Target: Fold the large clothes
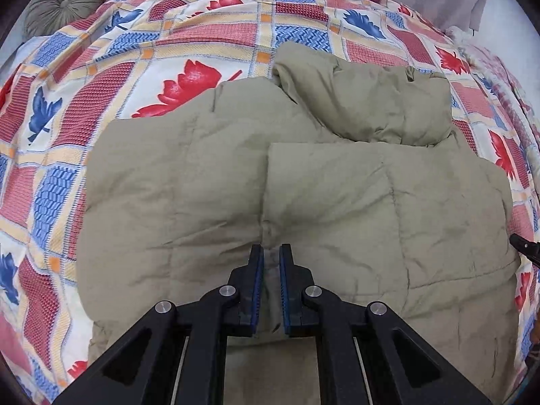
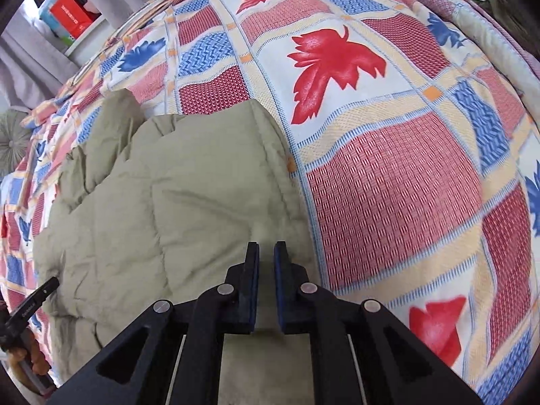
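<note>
Flat on the leaf-print bedspread (image 1: 189,57), quilted khaki puffer jacket (image 1: 209,182); left gripper (image 1: 271,253) and right gripper (image 2: 266,251) fingers slightly parted, gripping nothing.

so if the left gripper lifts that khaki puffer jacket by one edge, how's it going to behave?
The khaki puffer jacket looks quilted and puffy, so it will probably drape and sag rather than hold shape. It likely feels light for its bulk. Its smooth, creased shell may slip between the narrowly parted fingers of the left gripper, and the folded layers could spring back on the patterned bedspread.
</note>
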The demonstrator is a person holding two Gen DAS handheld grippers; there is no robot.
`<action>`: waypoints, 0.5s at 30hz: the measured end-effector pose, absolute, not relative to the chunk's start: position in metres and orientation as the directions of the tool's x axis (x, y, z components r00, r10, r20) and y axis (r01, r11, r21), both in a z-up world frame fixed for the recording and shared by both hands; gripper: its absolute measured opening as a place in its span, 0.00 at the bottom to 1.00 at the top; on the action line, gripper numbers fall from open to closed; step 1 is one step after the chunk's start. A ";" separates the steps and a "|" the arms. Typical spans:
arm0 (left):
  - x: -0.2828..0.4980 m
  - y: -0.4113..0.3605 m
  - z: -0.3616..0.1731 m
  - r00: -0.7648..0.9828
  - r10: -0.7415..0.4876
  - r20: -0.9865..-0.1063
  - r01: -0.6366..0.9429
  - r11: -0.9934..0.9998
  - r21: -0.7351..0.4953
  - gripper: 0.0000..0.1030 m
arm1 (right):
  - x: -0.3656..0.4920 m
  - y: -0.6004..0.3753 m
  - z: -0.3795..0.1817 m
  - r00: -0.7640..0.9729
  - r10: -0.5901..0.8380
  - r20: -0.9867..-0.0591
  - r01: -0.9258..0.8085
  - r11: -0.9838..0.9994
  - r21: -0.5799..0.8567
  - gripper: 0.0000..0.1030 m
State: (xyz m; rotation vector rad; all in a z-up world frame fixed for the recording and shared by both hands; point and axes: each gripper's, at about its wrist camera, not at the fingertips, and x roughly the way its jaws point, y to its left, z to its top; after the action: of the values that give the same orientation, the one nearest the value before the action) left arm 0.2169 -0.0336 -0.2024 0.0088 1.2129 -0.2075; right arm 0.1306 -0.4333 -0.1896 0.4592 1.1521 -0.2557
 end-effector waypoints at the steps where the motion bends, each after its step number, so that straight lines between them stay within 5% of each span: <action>1: 0.213 -0.028 -0.200 0.333 -0.155 -0.930 0.160 0.981 -0.106 0.11 | 0.124 -0.432 -0.187 0.395 0.045 -0.918 0.425 0.876 0.226 0.10; 15: 0.140 0.030 -0.179 0.303 -0.130 -0.944 0.125 0.988 -0.096 0.11 | 0.050 -0.389 -0.178 0.350 0.160 -0.923 0.439 0.843 0.312 0.10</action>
State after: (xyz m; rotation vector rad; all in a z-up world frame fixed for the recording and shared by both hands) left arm 0.1401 0.0302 -0.1789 -0.0045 1.2513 -0.1685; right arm 0.0497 -0.3888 -0.1779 0.5750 1.2180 -0.1945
